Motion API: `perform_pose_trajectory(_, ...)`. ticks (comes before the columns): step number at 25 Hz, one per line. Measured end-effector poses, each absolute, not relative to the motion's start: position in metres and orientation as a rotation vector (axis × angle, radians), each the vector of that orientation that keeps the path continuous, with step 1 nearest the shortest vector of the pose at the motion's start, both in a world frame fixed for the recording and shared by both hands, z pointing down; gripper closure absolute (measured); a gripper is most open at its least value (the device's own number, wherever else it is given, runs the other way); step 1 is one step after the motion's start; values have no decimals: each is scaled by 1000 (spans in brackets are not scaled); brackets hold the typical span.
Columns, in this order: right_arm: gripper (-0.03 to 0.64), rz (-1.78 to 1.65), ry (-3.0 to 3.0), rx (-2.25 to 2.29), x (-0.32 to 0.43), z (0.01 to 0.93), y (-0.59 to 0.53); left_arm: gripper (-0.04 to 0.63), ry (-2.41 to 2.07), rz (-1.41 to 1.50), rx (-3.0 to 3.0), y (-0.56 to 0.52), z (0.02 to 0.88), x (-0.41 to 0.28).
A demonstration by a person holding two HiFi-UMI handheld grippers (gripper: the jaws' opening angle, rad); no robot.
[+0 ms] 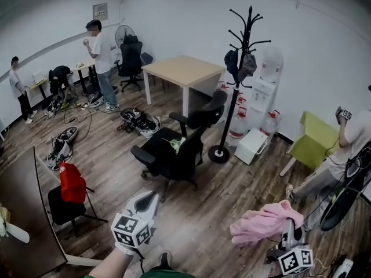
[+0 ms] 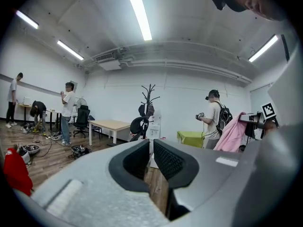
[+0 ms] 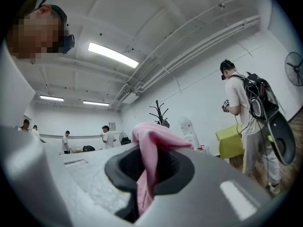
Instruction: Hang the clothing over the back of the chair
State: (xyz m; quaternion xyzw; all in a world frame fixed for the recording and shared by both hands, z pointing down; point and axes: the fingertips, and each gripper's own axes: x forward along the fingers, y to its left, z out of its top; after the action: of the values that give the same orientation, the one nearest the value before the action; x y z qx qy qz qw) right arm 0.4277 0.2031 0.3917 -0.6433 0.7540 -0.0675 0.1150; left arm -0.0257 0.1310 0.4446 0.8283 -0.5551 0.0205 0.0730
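Two grippers at the near edge of the head view. First the right gripper (image 3: 150, 167): clamped on the pink clothing (image 3: 152, 138), with a fold running up between the pads and bulging over the tips. From above, the clothing (image 1: 264, 225) is a wadded heap draped over that gripper, near right and off the floor. It has no clear long axis while bunched. The left gripper (image 2: 151, 156) carries nothing. Its pads are drawn almost together with a thin slit between them, and it sits near centre-left.

Key geometry: the black office chair (image 1: 165, 155) is far and left of the clothing, well apart. Its seat faces near-left, so the backrest (image 1: 197, 141) and headrest (image 1: 217, 100) are on its far-right side, toward the loaded hand. The left gripper is closer to the chair's base, but my read is that the right one has the cleaner line to the backrest top. The free left could spread the cloth.

Holders:
- The chair seat has a small green-and-white item (image 1: 175, 145) on it.
- The coat stand (image 1: 243, 51), just right of the chair, carries dark items.
- The white box (image 1: 252, 145) sits by the stand's base, contents not visible.
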Motion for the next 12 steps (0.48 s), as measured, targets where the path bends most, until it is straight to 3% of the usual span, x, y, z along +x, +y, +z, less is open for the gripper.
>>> perform_pose_trajectory(12, 594, -230, 2096, -2094, 378, 381, 144, 558, -1571, -7, 2524, 38, 447, -120)
